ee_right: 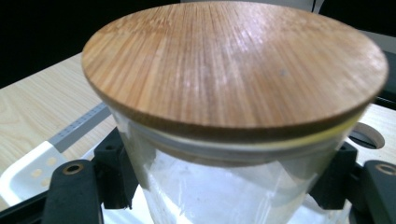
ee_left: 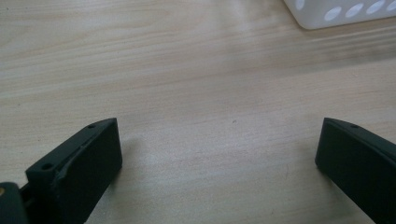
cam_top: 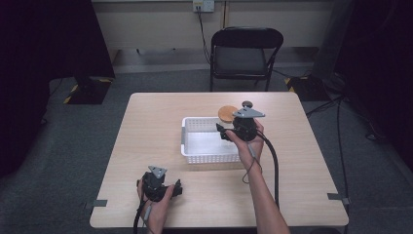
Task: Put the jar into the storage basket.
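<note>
A clear glass jar with a round bamboo lid [ee_right: 233,60] is clamped between the black jaws of my right gripper [ee_right: 229,186], which press on its glass sides just under the lid. From above, the lid [cam_top: 226,114] shows over the far right part of a white perforated basket [cam_top: 187,146], and my right gripper [cam_top: 223,128] hangs above that basket. Near the table's front left my left gripper [cam_top: 176,187] rests low; its jaws [ee_left: 217,158] stand wide apart over bare wood with nothing between them.
The basket sits mid-table; its corner [ee_left: 341,11] lies ahead of the left gripper. A black folding chair [cam_top: 243,53] stands beyond the far edge. Grey tape tabs [cam_top: 97,203] mark the front corners. Bare wood surrounds the basket.
</note>
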`<state>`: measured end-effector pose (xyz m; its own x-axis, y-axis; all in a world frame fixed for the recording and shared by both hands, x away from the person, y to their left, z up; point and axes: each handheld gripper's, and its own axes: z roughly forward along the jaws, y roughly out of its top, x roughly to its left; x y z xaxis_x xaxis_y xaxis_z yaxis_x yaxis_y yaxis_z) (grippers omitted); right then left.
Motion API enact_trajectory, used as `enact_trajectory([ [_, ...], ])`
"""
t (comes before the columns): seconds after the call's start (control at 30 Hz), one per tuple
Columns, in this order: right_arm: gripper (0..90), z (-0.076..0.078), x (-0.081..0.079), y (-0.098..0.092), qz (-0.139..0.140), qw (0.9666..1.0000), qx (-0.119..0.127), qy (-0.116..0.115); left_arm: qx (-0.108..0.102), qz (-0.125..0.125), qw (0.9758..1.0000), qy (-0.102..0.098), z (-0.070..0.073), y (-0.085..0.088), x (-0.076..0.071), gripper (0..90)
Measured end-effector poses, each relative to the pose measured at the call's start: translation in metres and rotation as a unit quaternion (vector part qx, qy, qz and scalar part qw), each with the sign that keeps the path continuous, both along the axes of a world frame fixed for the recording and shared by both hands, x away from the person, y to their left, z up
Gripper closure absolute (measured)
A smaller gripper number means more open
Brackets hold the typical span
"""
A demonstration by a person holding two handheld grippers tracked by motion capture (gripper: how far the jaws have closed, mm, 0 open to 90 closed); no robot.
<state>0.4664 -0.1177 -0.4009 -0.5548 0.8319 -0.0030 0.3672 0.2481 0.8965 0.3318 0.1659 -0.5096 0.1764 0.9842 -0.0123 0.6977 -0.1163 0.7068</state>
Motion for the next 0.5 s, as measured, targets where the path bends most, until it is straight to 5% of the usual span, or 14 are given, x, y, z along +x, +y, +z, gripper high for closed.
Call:
enact_trajectory([
  [0.5, 25.3, -0.032, 0.012, 0.005, -0.013, 0.9997, -0.004, 0.021, 0.000, 0.000, 1.0000, 0.000, 0.000, 0.000, 0.000, 0.1],
])
